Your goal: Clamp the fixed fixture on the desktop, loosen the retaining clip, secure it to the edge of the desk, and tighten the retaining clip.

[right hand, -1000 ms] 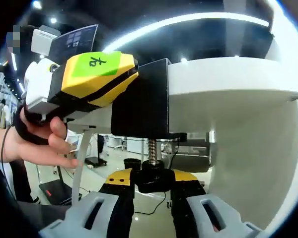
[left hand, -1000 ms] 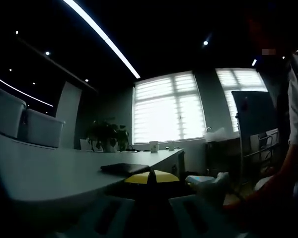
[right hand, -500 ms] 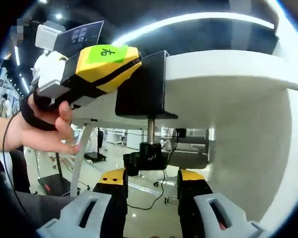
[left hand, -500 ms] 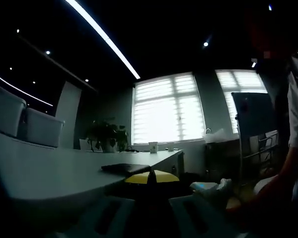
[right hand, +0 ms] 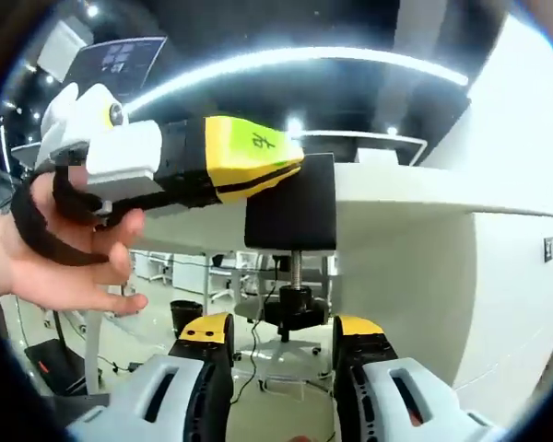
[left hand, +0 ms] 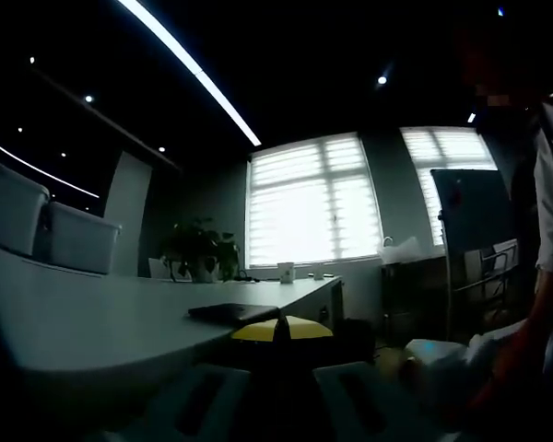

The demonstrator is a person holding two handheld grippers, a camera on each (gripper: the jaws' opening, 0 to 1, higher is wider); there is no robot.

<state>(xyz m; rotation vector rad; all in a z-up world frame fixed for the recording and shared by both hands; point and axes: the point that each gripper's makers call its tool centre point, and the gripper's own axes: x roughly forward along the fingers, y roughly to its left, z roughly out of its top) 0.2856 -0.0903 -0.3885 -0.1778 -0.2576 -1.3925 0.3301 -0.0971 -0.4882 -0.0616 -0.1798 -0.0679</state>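
The black fixture [right hand: 290,216] sits clamped over the edge of the white desk [right hand: 415,198], its body against the desk's rim and its threaded screw running straight down to a round black knob [right hand: 293,311] below; the long axis is vertical in the right gripper view. The left gripper [right hand: 258,166], held in a person's hand [right hand: 60,267], is closed on the fixture's upper part from the left. The right gripper [right hand: 281,345] has its jaws parted, the knob between and beyond the yellow-tipped fingers [right hand: 205,329], not touched. Half a second ago the knob lay lower and nearer those jaws; the camera now sits farther back. In the left gripper view the desk [left hand: 92,318] stretches off into a dim room toward bright shuttered windows [left hand: 313,198], a potted plant [left hand: 201,249] and a dark flat case [left hand: 232,312] on it.
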